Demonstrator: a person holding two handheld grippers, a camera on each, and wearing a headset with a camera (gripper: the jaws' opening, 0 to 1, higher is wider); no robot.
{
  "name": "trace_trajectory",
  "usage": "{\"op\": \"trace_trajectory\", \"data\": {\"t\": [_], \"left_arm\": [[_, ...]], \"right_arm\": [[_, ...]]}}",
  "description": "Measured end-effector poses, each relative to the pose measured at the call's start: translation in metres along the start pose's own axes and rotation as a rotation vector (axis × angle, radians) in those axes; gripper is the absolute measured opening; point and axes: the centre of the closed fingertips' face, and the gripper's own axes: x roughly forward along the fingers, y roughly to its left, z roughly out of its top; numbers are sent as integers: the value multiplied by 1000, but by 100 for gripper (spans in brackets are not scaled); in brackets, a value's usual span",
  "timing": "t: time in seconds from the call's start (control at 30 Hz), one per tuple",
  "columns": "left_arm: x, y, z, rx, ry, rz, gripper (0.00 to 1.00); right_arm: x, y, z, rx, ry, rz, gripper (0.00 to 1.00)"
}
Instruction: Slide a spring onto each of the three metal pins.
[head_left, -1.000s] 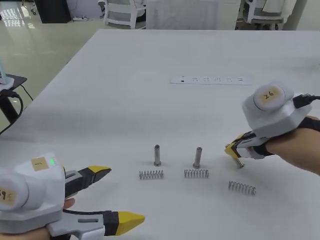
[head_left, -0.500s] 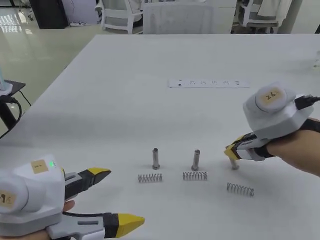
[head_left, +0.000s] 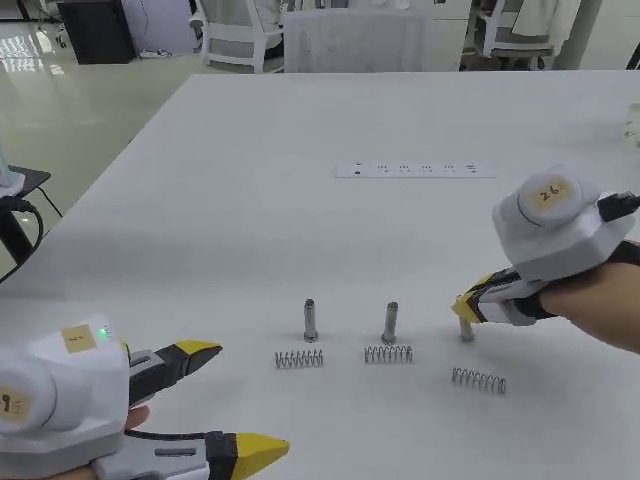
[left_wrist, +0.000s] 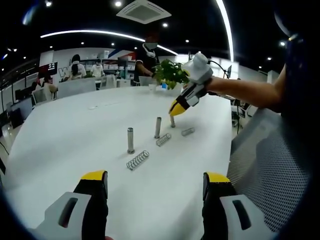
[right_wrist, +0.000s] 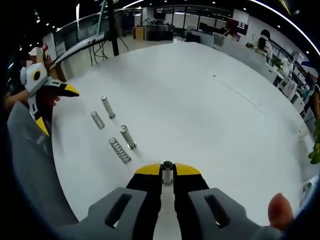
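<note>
left gripper (head_left: 245, 395) nearest, fingers wide apart, empty. beyond its fingers: springs (head_left: 389, 353) flat on counter (head_left: 300, 200), two pins (head_left: 310, 320) upright just behind. right gripper (head_left: 465, 310) fingers clamped on third pin (right_wrist: 167, 172), standing it up i guess. next: let go, grab spring.

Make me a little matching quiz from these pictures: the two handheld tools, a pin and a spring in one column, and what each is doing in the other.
Things:
1. left tool
2. right tool
3. middle pin
4. rightmost spring

States:
A. lying flat on the table
B. standing upright, nothing gripping it
C. shut on a pin
D. open, holding nothing

Pairs: 1-D, 2-C, 3-B, 4-A
</note>
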Motion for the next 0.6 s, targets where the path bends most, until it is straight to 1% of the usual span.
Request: {"op": "trace_trajectory", "data": {"t": [0.27, 0.47, 0.6], "left_arm": [[0, -2, -2, 0, 6, -3, 74], [-1, -3, -2, 4, 8, -4, 74], [-2, -3, -2, 8, 10, -5, 74]], "right_arm": [[-4, -1, -4, 12, -1, 1, 6], [-4, 0, -5, -14, 0, 2, 6], [-4, -1, -5, -16, -1, 2, 6]]}}
